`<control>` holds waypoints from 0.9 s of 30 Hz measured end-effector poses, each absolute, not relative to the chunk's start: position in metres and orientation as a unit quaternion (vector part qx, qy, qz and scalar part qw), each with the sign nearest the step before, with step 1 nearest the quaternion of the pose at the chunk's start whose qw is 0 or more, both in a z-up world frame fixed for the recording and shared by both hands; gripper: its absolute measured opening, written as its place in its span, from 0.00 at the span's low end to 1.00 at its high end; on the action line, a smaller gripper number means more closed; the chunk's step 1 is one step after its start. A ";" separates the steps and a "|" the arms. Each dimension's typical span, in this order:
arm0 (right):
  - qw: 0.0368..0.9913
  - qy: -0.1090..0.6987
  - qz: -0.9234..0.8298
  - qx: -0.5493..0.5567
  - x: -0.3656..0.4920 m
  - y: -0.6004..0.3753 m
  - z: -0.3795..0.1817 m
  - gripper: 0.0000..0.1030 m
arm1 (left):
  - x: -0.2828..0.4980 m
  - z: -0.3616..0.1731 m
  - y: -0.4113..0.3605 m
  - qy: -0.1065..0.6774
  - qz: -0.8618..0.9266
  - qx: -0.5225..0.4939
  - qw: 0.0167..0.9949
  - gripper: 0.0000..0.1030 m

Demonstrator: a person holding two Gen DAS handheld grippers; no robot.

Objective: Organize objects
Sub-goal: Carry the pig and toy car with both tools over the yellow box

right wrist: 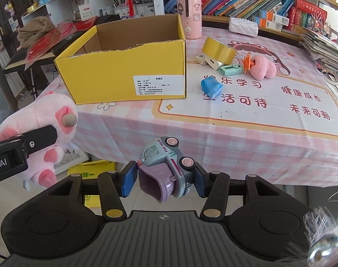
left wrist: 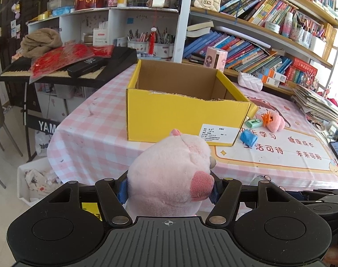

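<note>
My left gripper (left wrist: 169, 189) is shut on a pink plush pig (left wrist: 169, 173), held in the air in front of the table's near edge; the pig also shows in the right wrist view (right wrist: 42, 129). My right gripper (right wrist: 166, 179) is shut on a small grey and purple toy truck (right wrist: 166, 166), also held off the table's front edge. An open yellow cardboard box (left wrist: 182, 115) stands on the pink checked tablecloth (left wrist: 91, 129), beyond both grippers; it shows in the right wrist view too (right wrist: 124, 73).
To the right of the box lie a blue wrapped packet (right wrist: 211, 86), a pink plush piece (right wrist: 262, 66), a mint green gadget (right wrist: 231, 69), a yellow tape roll (right wrist: 219, 50) and a pink bottle (right wrist: 190, 15). Bookshelves (left wrist: 257, 33) stand behind; a keyboard (left wrist: 69, 66) is at the left.
</note>
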State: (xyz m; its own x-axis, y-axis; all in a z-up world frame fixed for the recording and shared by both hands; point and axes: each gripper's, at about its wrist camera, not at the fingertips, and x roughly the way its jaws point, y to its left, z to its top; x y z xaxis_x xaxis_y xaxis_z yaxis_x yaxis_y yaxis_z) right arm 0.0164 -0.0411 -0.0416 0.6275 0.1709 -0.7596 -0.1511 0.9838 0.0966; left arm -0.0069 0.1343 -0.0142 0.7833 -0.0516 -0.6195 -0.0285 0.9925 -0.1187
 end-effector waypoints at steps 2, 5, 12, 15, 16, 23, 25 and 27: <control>0.902 0.421 0.089 0.012 0.016 -0.040 -0.042 0.49 | -0.007 -0.014 0.136 0.328 -0.006 -0.061 0.943 0.62; 0.903 0.421 0.088 0.011 0.015 -0.036 -0.041 0.49 | -0.008 -0.013 0.140 0.326 -0.005 -0.062 0.943 0.62; 0.902 0.422 0.090 0.000 0.014 -0.025 -0.039 0.49 | -0.010 -0.011 0.144 0.320 -0.008 -0.067 0.945 0.62; 0.903 0.418 0.094 -0.004 0.015 -0.021 -0.037 0.49 | -0.011 -0.007 0.144 0.309 -0.010 -0.067 0.949 0.62; 0.905 0.415 0.096 -0.006 0.015 -0.020 -0.036 0.49 | -0.011 -0.005 0.145 0.304 -0.010 -0.068 0.950 0.62; 0.936 0.338 0.103 -0.012 0.027 -0.015 -0.005 0.49 | 0.000 0.028 0.151 0.236 -0.011 -0.080 0.968 0.62; 0.946 0.306 0.103 -0.014 0.036 -0.014 0.010 0.49 | 0.010 0.040 0.151 0.215 -0.011 -0.080 0.973 0.62; 0.955 0.278 0.103 -0.016 0.048 -0.012 0.024 0.49 | 0.021 0.050 0.151 0.197 -0.008 -0.078 0.977 0.62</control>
State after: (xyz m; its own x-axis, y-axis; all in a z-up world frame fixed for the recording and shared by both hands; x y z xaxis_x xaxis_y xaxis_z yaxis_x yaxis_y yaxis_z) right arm 0.0475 -0.0125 0.0238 0.8243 0.1875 -0.5342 -0.2058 0.9782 0.0258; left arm 0.0206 0.1513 0.0503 0.9222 -0.0473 -0.3838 -0.0142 0.9876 -0.1560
